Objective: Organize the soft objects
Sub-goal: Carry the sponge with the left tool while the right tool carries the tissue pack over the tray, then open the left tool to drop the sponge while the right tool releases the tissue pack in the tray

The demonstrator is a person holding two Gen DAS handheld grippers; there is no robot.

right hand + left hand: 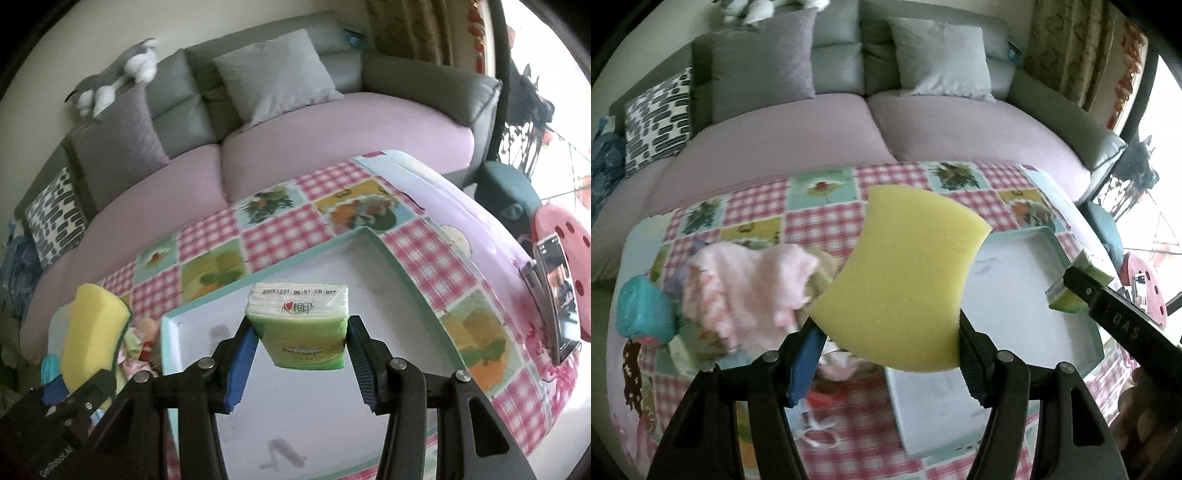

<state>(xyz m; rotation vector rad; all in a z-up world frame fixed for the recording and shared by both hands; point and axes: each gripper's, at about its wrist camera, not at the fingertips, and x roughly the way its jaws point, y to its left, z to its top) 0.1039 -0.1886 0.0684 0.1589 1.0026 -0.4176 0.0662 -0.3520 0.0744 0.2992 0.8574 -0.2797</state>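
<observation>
My left gripper (886, 332) is shut on a yellow sponge (905, 273) and holds it above the table, at the left edge of a white tray with a teal rim (1052, 236). My right gripper (299, 339) is shut on a green tissue pack (299, 325) and holds it over the white tray (384, 243). The sponge also shows in the right wrist view (92, 332), and the tissue pack in the left wrist view (1086, 280). A pile of soft things lies left of the tray: a pink fluffy cloth (746, 288) and a teal soft packet (642, 310).
The table has a pink checked patchwork cloth (820, 218). A grey and lilac sofa (798, 125) with cushions stands behind it. A phone on a stand (557, 295) stands at the table's right edge. A plush animal (118, 74) lies on the sofa back.
</observation>
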